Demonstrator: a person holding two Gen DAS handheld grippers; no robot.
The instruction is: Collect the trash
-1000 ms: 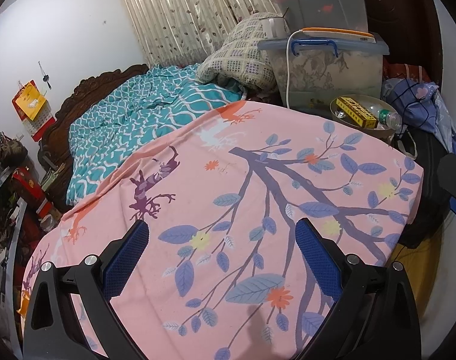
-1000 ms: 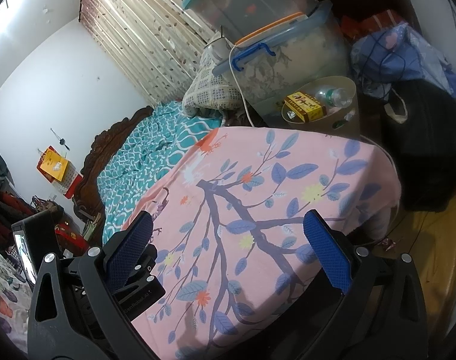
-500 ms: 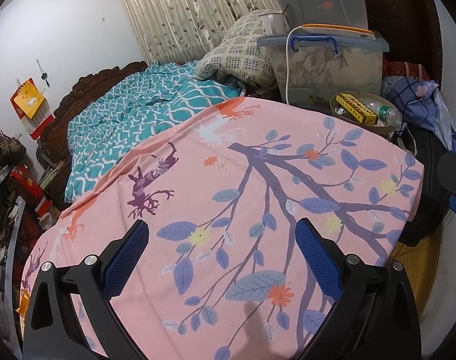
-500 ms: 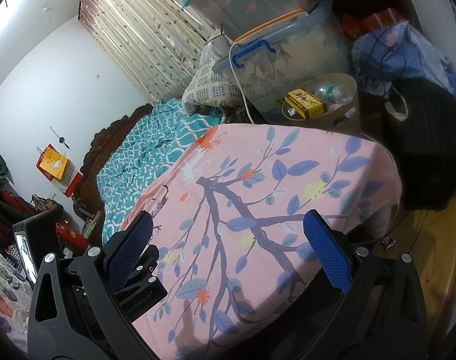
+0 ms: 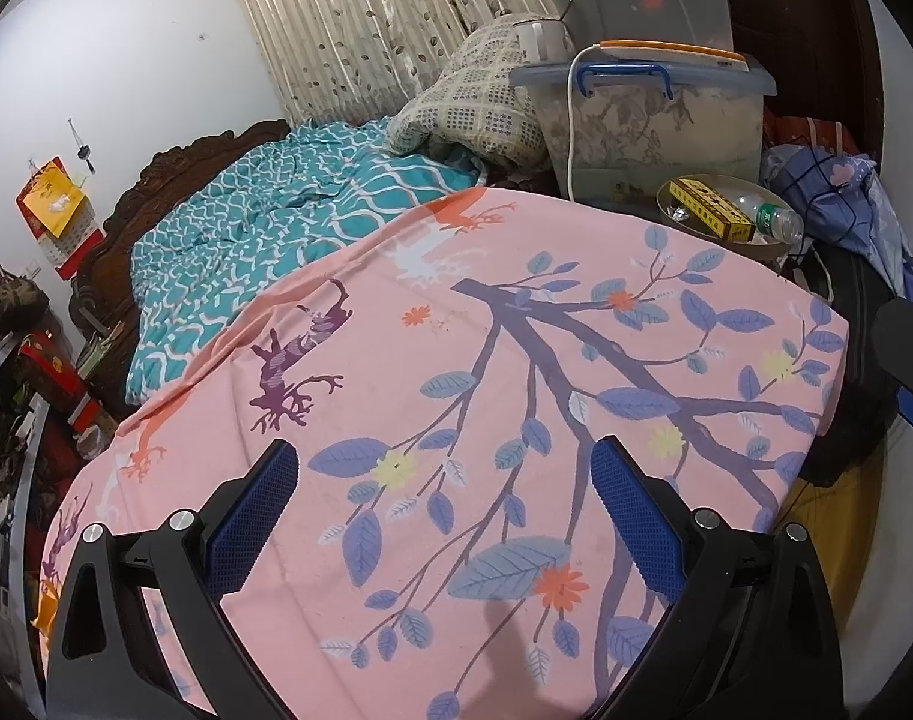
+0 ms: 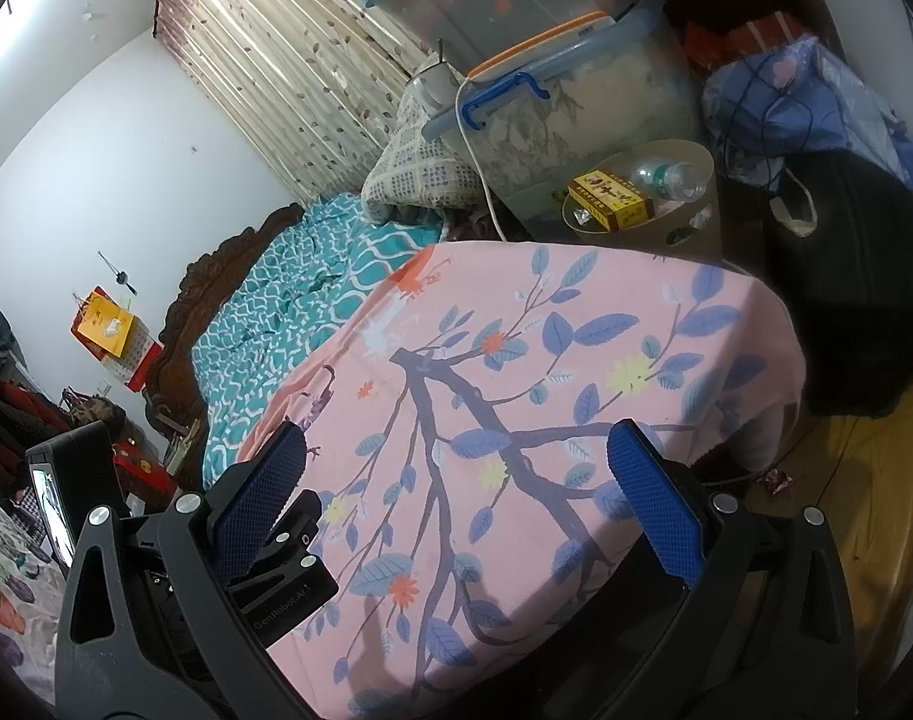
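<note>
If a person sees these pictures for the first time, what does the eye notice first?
The pink sheet printed with a dark branch and blue leaves covers the near bed. Beyond its far corner, a round bin holds a yellow box and a plastic bottle.

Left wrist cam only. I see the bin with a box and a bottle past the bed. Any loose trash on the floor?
Observer: Yes. A small red wrapper lies on the wooden floor, beside the bed's near corner.
Operator: Is the right tool holding anything?
Observer: No. The right tool is open and empty, above the pink sheet.
</note>
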